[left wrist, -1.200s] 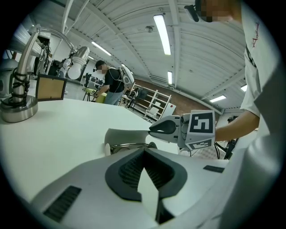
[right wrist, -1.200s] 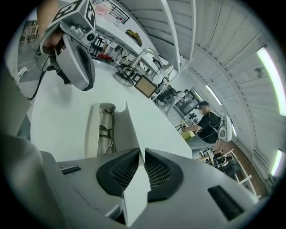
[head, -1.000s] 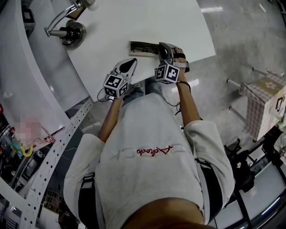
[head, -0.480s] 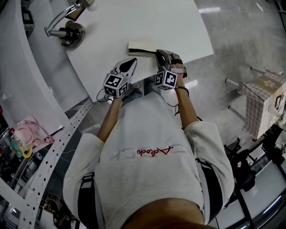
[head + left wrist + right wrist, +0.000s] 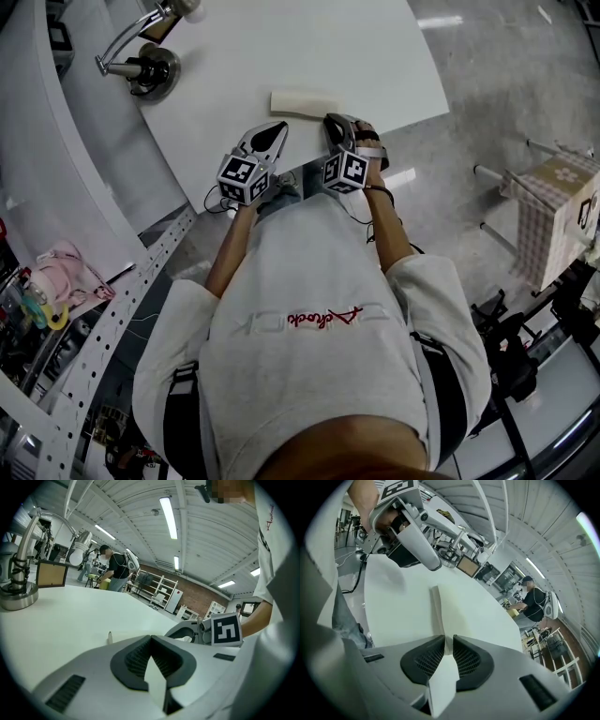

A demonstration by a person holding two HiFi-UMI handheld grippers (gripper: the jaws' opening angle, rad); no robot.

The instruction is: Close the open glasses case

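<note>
The glasses case point(image 5: 305, 101) lies flat on the white table point(image 5: 375, 56), a little above the middle of the head view. It is cream and long, and its lid is down. In the right gripper view the glasses case point(image 5: 437, 609) runs from the middle of the frame down to the jaw tips.

The right gripper point(image 5: 335, 124) sits just below the right end of the case. Its jaws are opening, with a thin gap between the tips point(image 5: 449, 639). The end of the case is right at that gap, but the pads do not press on it.

The left gripper point(image 5: 274, 134) is near the table's lower edge, below and left of the case and apart from it. Its jaw tips point(image 5: 149, 638) are squeezed together, and nothing is between them.

Each gripper has a cube with black and white squares near the person's hand.

A shiny metal stand with a bent arm point(image 5: 150, 67) stands on the table in the upper left, well apart from the case.
</note>
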